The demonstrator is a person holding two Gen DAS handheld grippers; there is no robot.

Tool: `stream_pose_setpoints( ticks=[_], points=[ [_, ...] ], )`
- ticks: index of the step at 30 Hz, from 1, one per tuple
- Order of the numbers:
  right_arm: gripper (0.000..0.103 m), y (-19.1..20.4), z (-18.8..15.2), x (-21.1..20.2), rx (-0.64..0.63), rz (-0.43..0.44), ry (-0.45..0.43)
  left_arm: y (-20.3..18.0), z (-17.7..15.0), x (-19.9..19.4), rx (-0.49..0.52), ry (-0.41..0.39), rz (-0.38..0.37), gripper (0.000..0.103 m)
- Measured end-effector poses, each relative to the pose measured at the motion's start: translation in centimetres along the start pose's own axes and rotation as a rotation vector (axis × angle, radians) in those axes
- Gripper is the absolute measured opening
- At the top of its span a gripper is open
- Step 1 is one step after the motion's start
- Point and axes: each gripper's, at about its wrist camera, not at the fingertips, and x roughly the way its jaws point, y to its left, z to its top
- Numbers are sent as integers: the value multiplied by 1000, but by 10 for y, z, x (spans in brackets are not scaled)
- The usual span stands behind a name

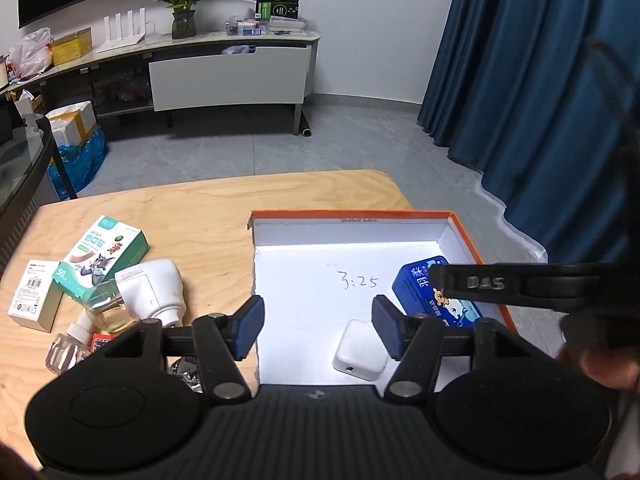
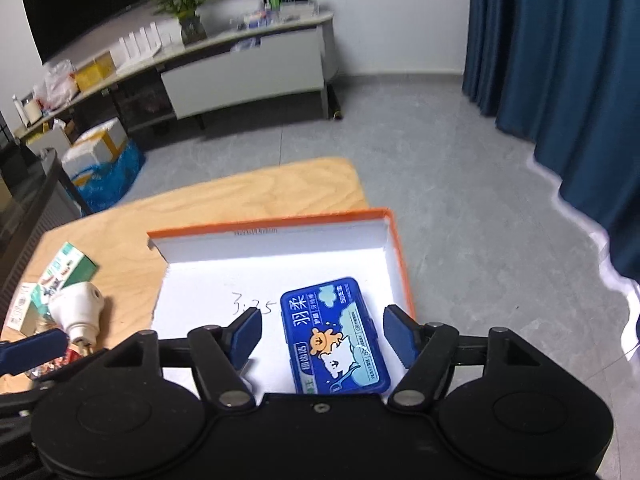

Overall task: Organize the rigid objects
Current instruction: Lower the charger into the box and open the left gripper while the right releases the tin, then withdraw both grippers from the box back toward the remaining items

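Note:
An orange-rimmed white tray lies on the wooden table. In it are a blue toothpick case at the right and a small white charger near the front. My left gripper hangs open over the tray floor, and the charger lies just beside its right pad, untouched. My right gripper is open with the blue case lying flat between its pads, a gap showing on each side. One black finger of the right gripper crosses the left wrist view above the case.
Left of the tray lie a green carton, a white carton, a white plastic bottle, small clear bottles and a red item. A blue curtain hangs to the right; grey floor and a low cabinet lie beyond.

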Motion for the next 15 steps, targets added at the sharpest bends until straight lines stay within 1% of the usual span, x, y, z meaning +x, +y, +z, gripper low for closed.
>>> stream_pose_setpoints(
  ticks=[3,6,9,11,15],
  points=[
    [84,1,-5,-25,-1,-20,-53,0,-5,-6,7,-5,-3,68],
    [85,3,-12,-45,5,-22,-78,3,-11,-13,11,-12,3,73],
    [85,9,-23,-58,-2,-25,-88,10,-18,-22,11,-17,-3,76],
    [85,15,-32,-64,-4,-22,-88,17,-23,-30,20,-25,14,78],
    [85,30,-49,-67,-2,15,-63,33,-32,-41,8,-22,42,79]
  ],
)
